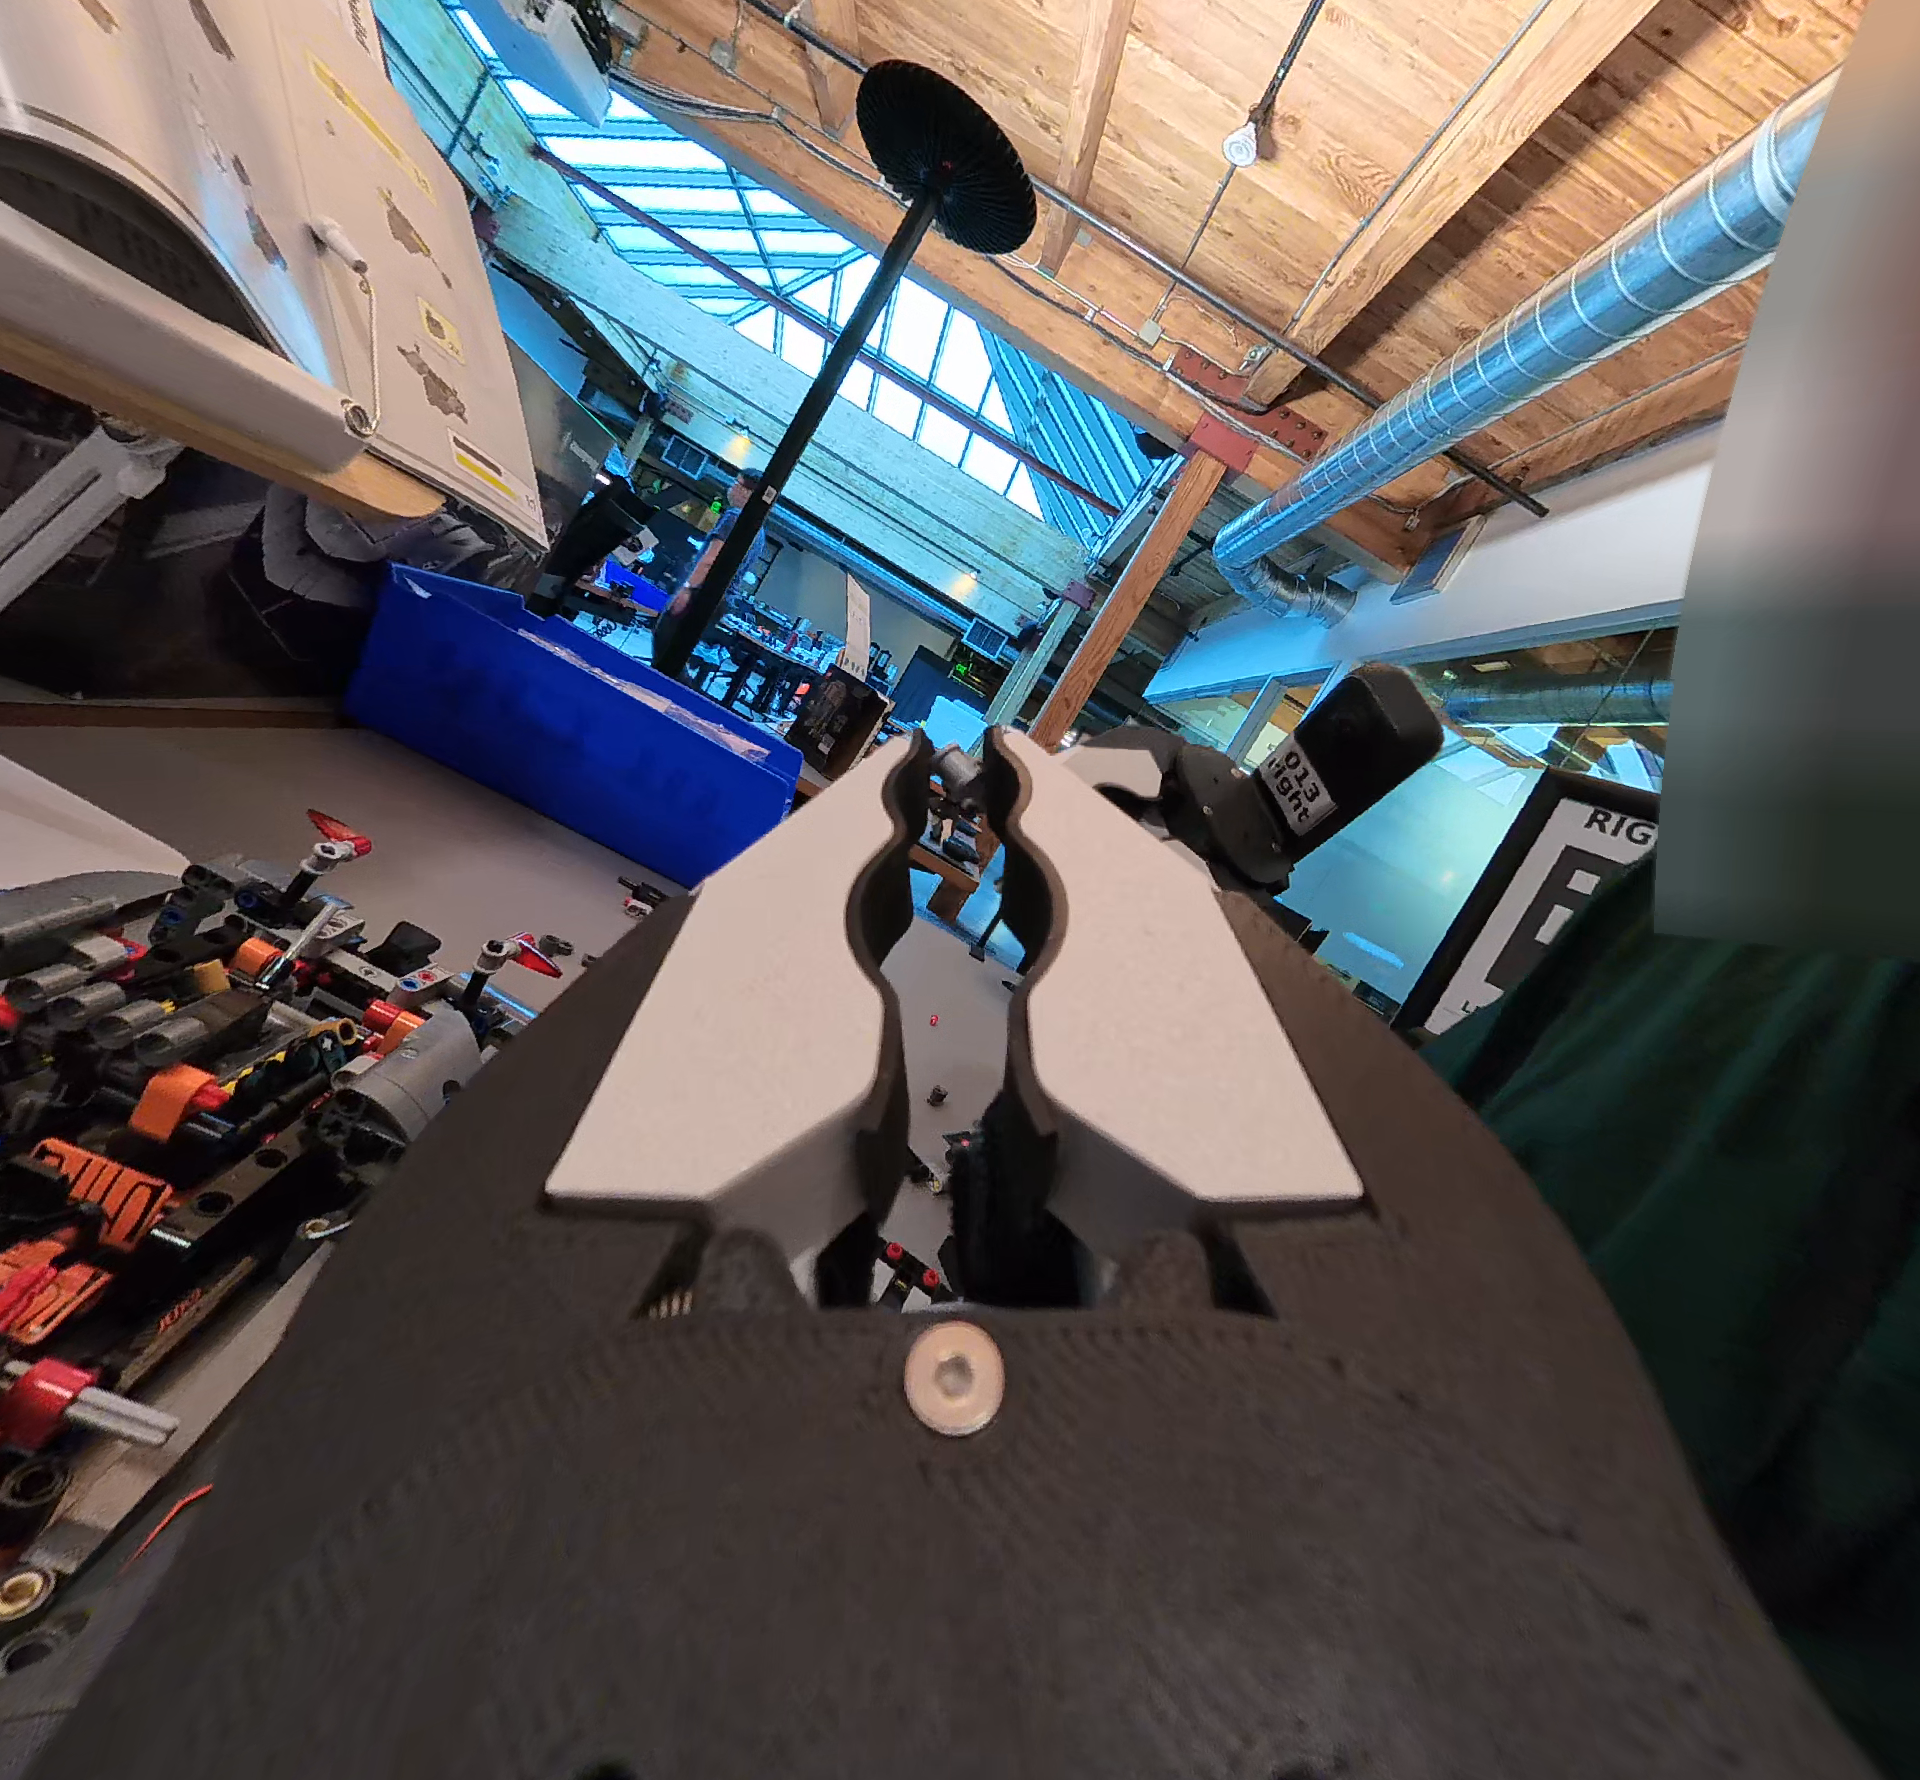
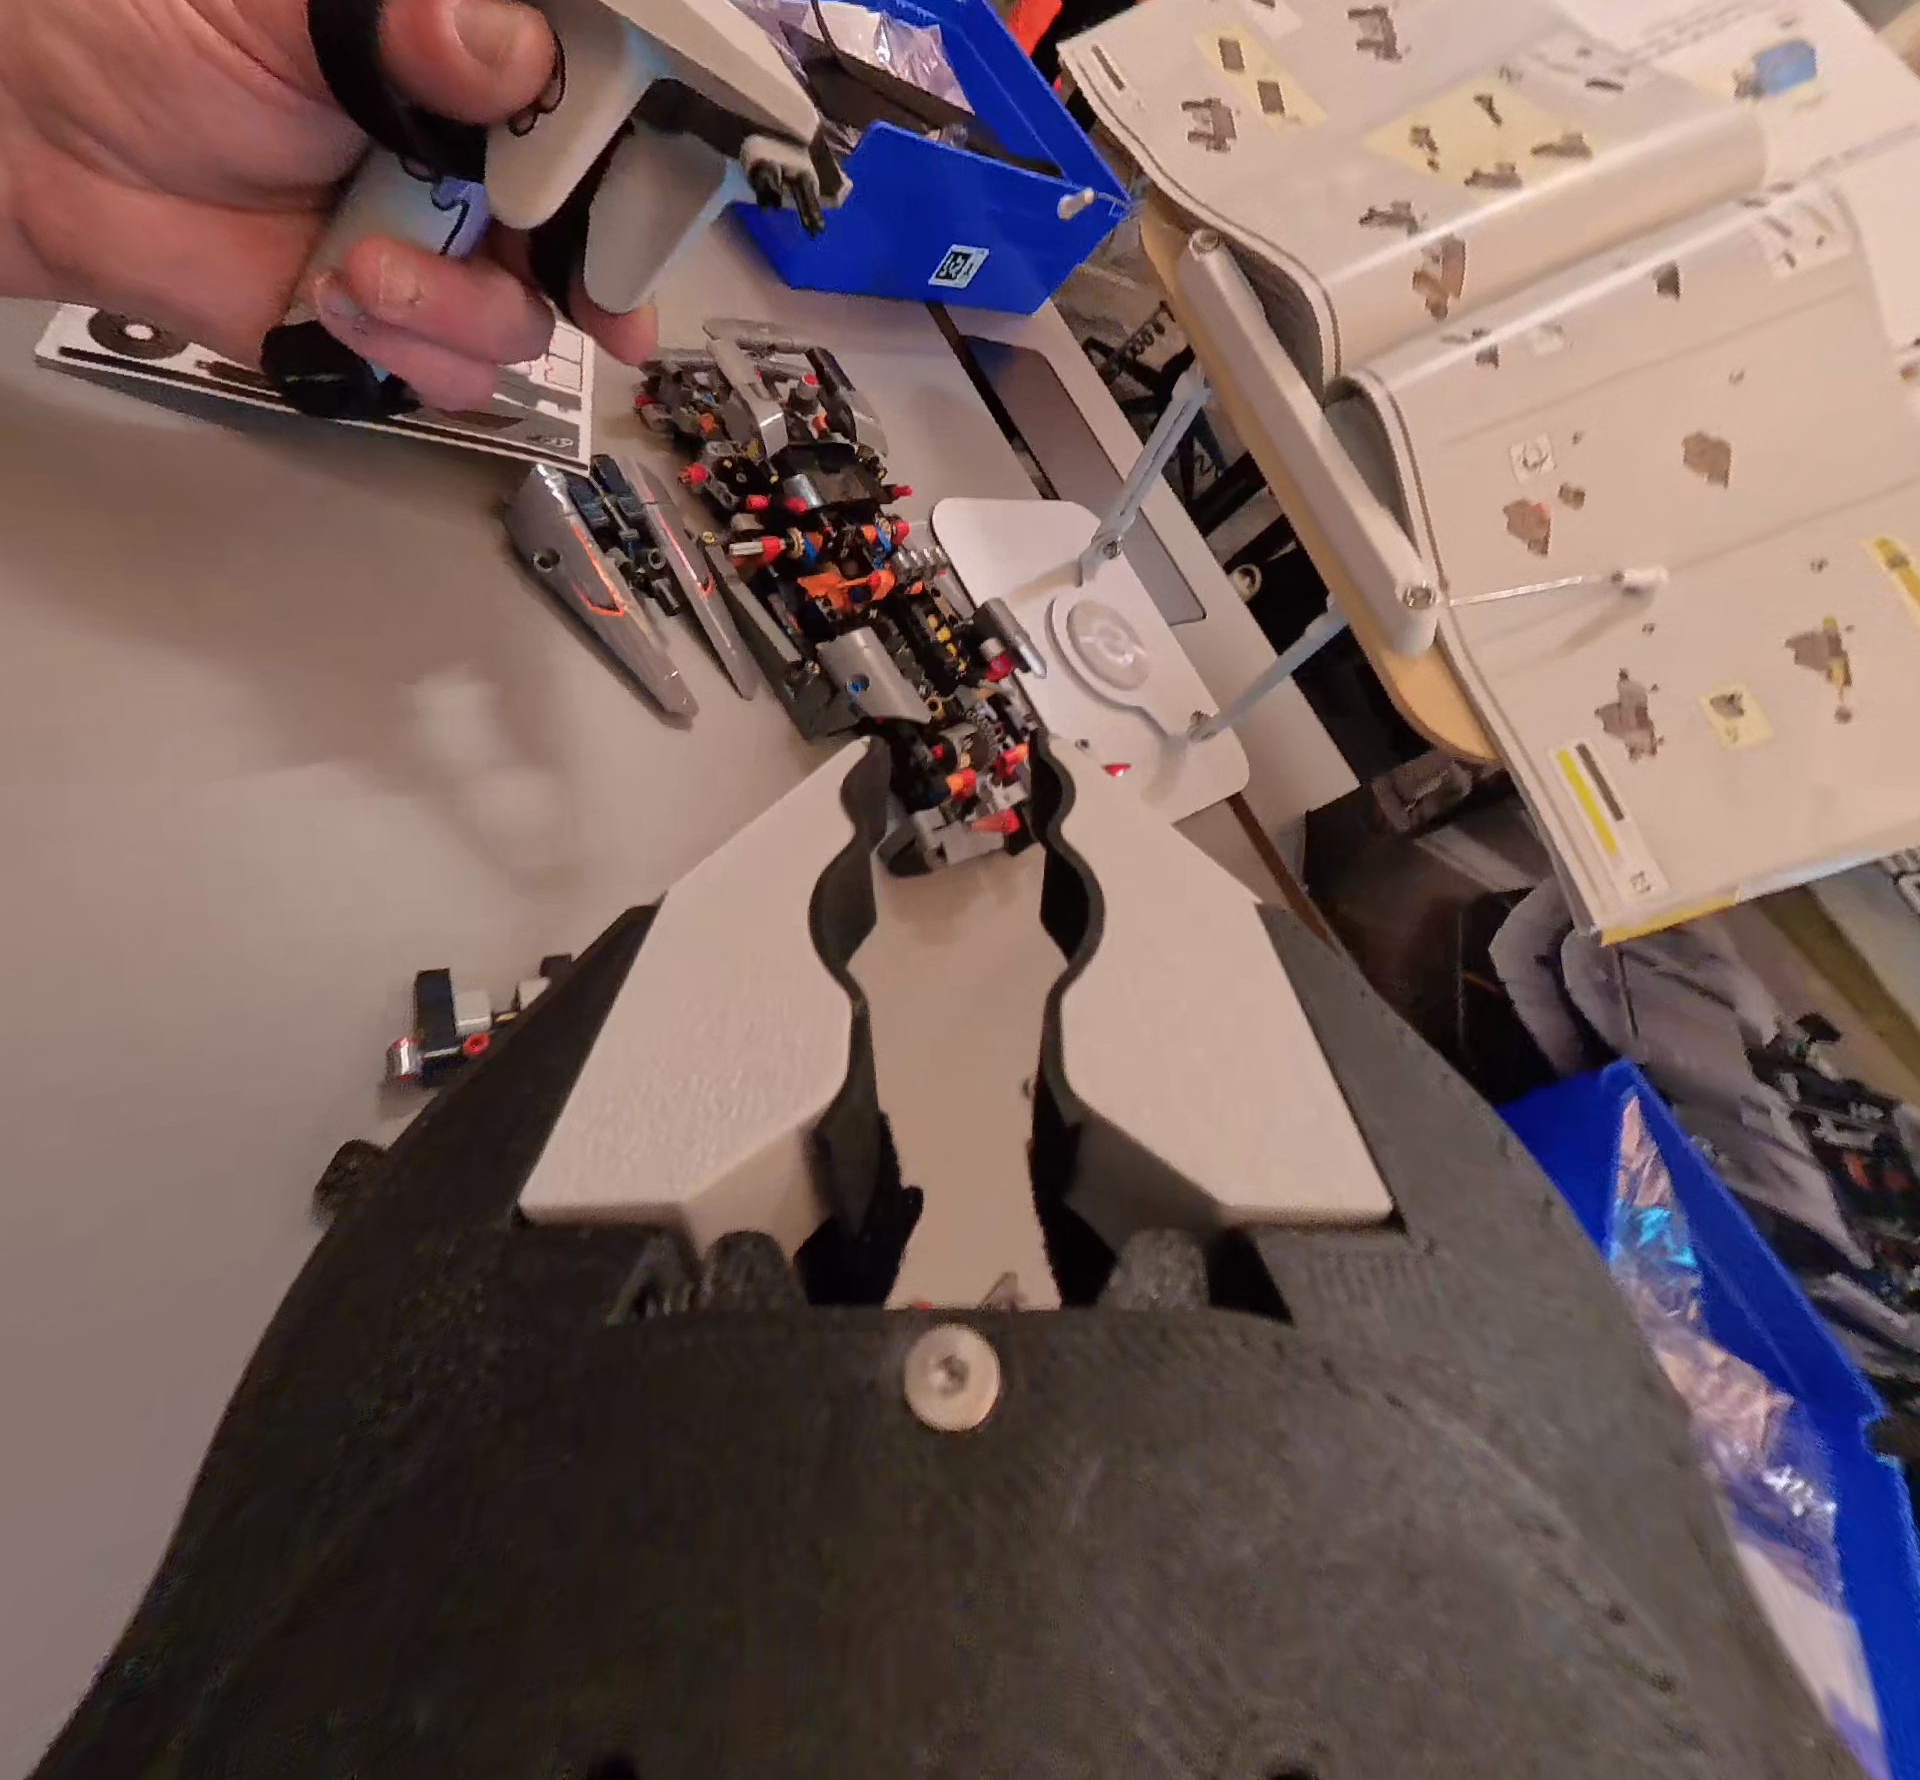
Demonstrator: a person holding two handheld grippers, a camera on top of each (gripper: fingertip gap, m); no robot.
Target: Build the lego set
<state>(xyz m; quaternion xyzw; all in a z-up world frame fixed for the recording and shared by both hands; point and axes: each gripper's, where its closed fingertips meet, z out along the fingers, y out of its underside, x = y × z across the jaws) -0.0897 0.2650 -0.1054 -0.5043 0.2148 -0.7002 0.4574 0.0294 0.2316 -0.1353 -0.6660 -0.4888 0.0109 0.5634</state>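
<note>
The partly built lego car (image 2: 831, 587), black and grey with orange and red parts, lies on the grey table; it also shows in the left wrist view (image 1: 208, 1055). My left gripper (image 1: 956, 762) is raised and tilted up toward the ceiling, shut on a small grey lego piece (image 1: 958, 776). In the right wrist view a hand holds the left gripper (image 2: 790, 172) above the car's far end. My right gripper (image 2: 951, 774) is open and empty, its fingertips just over the car's near end. The right gripper also shows in the left wrist view (image 1: 1226, 795).
A silver body panel assembly (image 2: 613, 567) lies left of the car, a small loose assembly (image 2: 447, 1024) nearer me. A sticker sheet (image 2: 499, 411) lies far left. A blue bin (image 2: 935, 203) stands behind, another (image 2: 1745, 1315) at right. The instruction booklet (image 2: 1558, 296) sits on a stand (image 2: 1101, 650). Left tips to right tips: about 12 cm.
</note>
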